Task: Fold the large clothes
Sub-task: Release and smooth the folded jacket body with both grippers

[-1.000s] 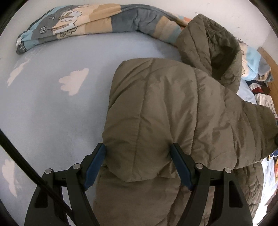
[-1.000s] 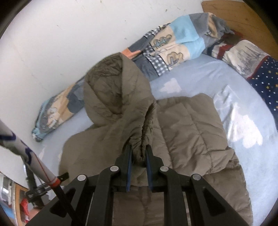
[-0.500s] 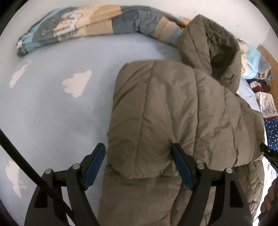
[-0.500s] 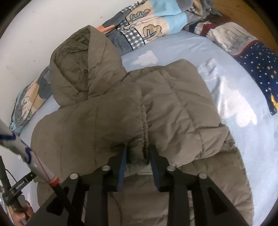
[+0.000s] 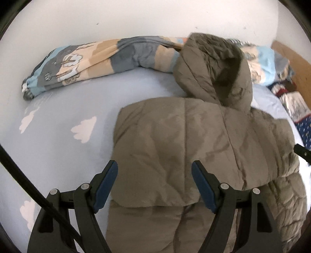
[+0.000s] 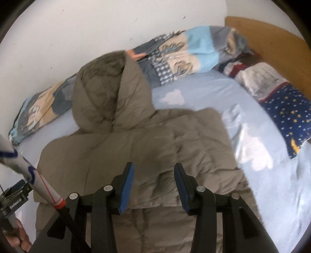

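Olive puffer jacket (image 5: 175,155) lies between rolled quilt (image 5: 101,60) and starry pillow (image 6: 291,116); both grippers' fingers (image 6: 127,186) spread, empty.

Left wrist view: I look steeply down along the left gripper (image 5: 154,183), close above the puffer jacket (image 5: 194,151), facing the white wall (image 5: 136,17). Right wrist view: I look from the same near height past the right gripper (image 6: 154,184), angled toward the wooden headboard (image 6: 272,37). Shared ground: jacket, its hood (image 6: 108,87), the patterned blanket (image 5: 97,56), the cloud sheet (image 6: 213,91).
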### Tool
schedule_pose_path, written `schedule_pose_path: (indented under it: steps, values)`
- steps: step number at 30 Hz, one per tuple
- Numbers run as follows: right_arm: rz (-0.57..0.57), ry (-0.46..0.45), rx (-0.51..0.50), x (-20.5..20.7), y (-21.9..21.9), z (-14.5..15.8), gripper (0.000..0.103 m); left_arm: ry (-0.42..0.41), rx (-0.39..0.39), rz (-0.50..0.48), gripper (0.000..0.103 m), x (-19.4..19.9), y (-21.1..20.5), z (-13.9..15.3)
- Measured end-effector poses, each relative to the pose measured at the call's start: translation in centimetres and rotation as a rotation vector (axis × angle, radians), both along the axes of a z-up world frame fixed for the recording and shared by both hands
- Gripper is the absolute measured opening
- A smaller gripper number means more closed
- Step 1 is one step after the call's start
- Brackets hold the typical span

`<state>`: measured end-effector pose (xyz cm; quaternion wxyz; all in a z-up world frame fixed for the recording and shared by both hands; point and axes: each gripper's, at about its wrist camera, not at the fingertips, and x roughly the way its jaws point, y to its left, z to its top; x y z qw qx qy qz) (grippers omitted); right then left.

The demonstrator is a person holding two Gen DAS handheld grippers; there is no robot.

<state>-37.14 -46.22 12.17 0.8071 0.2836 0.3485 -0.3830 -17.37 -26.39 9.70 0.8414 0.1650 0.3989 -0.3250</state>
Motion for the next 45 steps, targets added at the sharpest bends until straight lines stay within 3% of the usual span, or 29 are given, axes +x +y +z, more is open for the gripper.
schedule_pose_path:
  steps: [7,16,21,31,34,39,45]
  values:
    - [-0.006,0.028,0.083,0.5,-1.3,-2.8,0.042,0.017,0.068,-0.032,0.078,-0.5,-1.9,-2.4]
    - [-0.024,0.053,0.178,0.1,-3.1,-5.5,0.042,0.046,0.082,-0.036,0.078,-0.1,-2.1,-3.2]
    - [-0.028,0.035,0.231,-0.3,-4.0,-6.8,0.043,0.051,0.077,-0.031,0.078,-0.4,-1.8,-2.2]
    - [-0.008,-0.018,0.183,-1.5,-1.2,-1.5,0.045,0.026,0.053,-0.068,0.078,-4.3,-1.2,1.8]
    - [0.015,-0.032,0.170,-2.8,0.1,0.0,0.045,0.056,0.033,-0.080,0.078,-6.5,-0.8,2.5]
    - [0.045,-0.005,0.145,-5.4,3.2,1.0,0.045,0.170,0.053,-0.089,0.078,-10.3,0.1,0.8]
    - [0.071,0.012,0.261,-9.4,8.8,-1.4,0.045,0.158,0.160,-0.094,0.078,-16.2,1.9,-1.5]
